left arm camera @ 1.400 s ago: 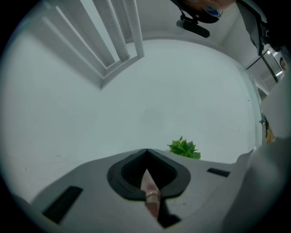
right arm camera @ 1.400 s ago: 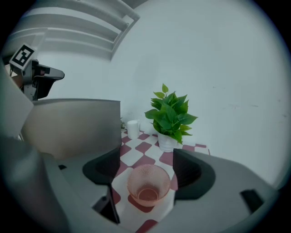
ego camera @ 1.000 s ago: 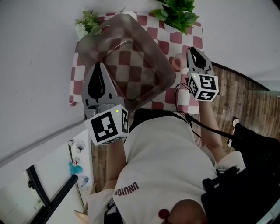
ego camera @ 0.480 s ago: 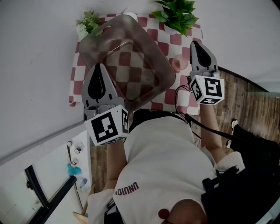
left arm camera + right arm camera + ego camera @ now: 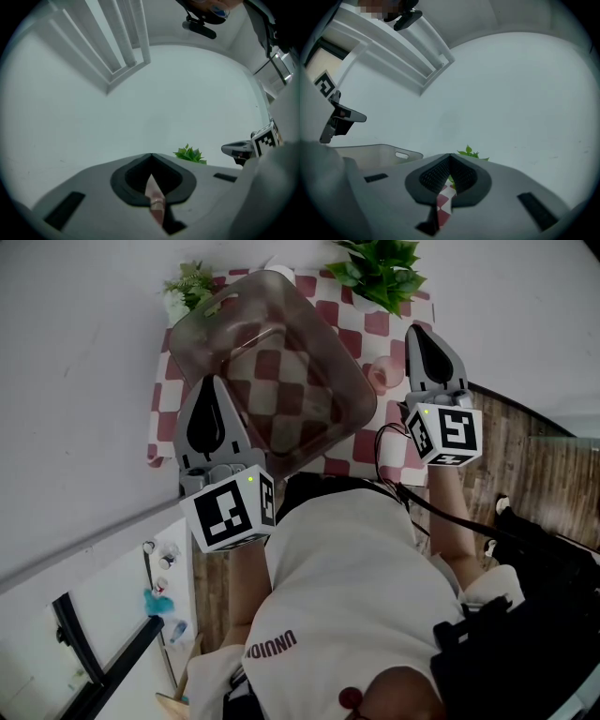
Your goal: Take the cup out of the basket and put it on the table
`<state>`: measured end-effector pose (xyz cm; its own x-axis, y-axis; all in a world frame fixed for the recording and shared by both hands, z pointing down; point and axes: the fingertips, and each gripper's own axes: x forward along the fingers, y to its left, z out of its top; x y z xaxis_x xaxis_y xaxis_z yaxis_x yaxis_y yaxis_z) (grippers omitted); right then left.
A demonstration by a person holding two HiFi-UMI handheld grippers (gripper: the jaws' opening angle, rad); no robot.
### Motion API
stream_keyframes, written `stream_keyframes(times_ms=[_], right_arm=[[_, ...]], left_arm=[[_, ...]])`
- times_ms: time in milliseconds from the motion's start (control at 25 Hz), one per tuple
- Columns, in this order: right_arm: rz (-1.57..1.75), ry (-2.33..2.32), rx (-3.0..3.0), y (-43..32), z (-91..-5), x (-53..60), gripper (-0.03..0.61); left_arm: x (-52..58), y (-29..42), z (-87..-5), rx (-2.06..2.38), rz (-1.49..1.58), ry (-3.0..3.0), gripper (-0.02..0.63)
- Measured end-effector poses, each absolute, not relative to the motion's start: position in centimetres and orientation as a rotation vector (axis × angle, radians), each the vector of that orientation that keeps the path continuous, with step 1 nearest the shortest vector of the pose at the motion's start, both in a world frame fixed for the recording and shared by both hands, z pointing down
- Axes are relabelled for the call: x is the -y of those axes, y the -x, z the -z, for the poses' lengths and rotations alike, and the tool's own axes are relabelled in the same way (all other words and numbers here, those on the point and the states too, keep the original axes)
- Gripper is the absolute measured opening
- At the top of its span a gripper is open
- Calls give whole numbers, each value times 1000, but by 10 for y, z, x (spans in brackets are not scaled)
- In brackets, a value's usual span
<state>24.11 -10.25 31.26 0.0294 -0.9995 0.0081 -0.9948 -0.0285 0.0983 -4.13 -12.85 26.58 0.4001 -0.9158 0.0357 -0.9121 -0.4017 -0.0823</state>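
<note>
A: Table first?

B: Table point(image 5: 352, 338) under a red-and-white checked cloth, set against a pale wall. The grey see-through basket point(image 5: 323, 334) takes up most of it and sits skewed. Nothing shows inside it but the checks seen through its bottom.

A: Plants?

B: Large leafy plant point(image 5: 380, 268) at the far right corner, small plant point(image 5: 192, 282) at the far left.

A: And my grippers?

B: Your left gripper point(image 5: 214, 382) sits over the basket's near-left wall. Touching or not, cannot tell. Its jaws are clenched tip to tip, with nothing held. Your right gripper point(image 5: 415, 331) is out past the basket's right side. Its jaws are also pressed together and empty, and only checked cloth shows through the slit.

A: The cup?

B: Pink cup point(image 5: 379, 374), out of the basket. It stands on the cloth in the gap between the basket's right wall and your right gripper, just beside both. Neither claw holds it.
</note>
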Motion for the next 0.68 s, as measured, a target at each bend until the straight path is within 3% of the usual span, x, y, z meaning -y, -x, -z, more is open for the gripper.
stream_keyframes(times_ms=[680], right_arm=[[112,-2178,2159,-234,-308,104,16]], left_arm=[[129,41,-267,-1691,112,2590,11]])
